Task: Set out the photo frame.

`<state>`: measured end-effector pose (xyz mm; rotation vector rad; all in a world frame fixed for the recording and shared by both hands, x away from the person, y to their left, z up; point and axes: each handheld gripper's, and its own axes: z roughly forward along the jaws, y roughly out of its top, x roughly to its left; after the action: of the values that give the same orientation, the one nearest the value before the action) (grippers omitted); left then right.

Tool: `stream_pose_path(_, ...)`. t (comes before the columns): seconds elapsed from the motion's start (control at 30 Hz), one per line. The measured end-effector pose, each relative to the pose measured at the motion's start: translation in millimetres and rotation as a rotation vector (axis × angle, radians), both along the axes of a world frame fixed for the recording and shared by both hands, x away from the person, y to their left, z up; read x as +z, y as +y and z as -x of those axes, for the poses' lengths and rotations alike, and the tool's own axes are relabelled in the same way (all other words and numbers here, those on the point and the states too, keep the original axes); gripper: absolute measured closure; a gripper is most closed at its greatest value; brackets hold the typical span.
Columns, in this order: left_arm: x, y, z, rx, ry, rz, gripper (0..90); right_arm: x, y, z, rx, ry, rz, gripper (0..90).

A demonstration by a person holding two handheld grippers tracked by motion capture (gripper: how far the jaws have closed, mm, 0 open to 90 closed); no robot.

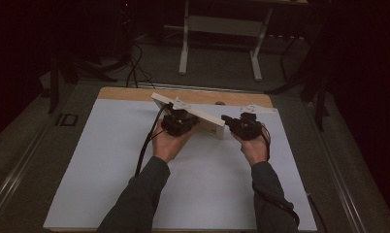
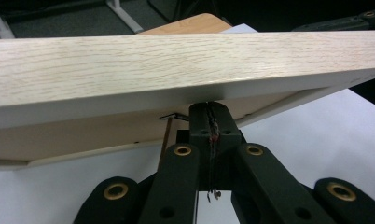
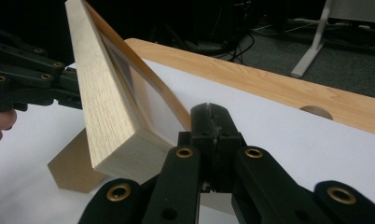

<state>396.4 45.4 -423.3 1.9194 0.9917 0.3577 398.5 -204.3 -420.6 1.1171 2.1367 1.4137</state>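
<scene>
A light wooden picture frame (image 1: 195, 115) stands tilted on its edge on the white sheet, running from back left to front right. My left gripper (image 1: 183, 118) is shut, its tips (image 2: 209, 112) pressed up against the frame's back rim (image 2: 129, 60), beside a small metal clip and a thin brown strip (image 2: 166, 140). My right gripper (image 1: 234, 122) is shut too, with its closed tips (image 3: 209, 112) just by the near lower corner of the frame (image 3: 115, 135). A brown stand flap (image 3: 73, 165) shows behind the frame, low down. Nothing is visibly between either pair of jaws.
The white sheet (image 1: 135, 170) covers a wooden table, whose bare far edge (image 1: 125, 93) has a round hole (image 3: 316, 112). Beyond the table stand white desk legs (image 1: 183, 48), and cables (image 1: 132, 68) lie on the dark floor.
</scene>
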Motion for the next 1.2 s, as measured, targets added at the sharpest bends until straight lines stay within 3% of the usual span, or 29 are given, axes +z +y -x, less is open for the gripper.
stream_pose_path(1.2, 0.9, -11.1, 7.2, -0.029, -0.02, -0.036, 90.0, -7.8, 2.9, 12.5, 0.068, -0.001, 0.021, 89.8)
